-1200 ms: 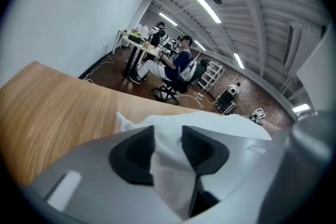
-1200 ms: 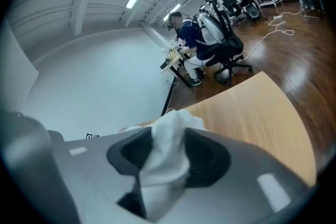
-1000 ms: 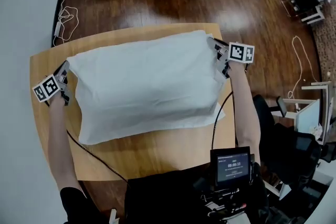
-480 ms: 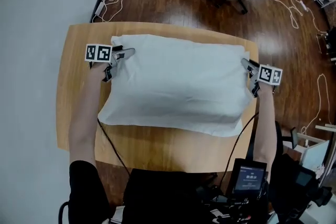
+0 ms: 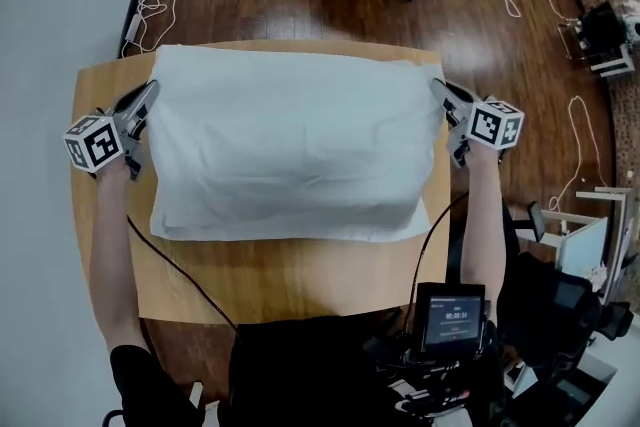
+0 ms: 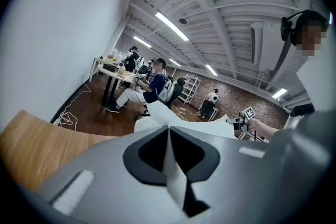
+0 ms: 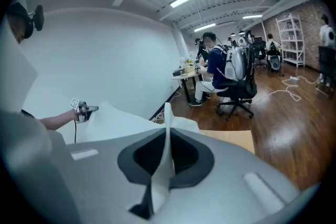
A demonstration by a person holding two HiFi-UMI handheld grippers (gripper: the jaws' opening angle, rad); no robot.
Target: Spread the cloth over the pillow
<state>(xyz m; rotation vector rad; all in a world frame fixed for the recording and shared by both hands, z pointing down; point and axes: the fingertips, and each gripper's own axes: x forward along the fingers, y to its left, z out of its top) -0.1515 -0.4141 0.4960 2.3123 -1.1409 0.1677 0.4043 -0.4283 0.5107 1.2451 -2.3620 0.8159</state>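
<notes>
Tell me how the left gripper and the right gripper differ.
The left gripper grips the cloth's left edge, the right gripper its right edge. The left gripper is above the table; the right gripper is mostly above the floor. Shared: both jaws just closed, shut on a cloth fold.

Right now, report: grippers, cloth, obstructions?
Left gripper, right gripper: jaws just closed, each shut on the cloth. It's stretched between them over the table. Nothing in the way.
</notes>
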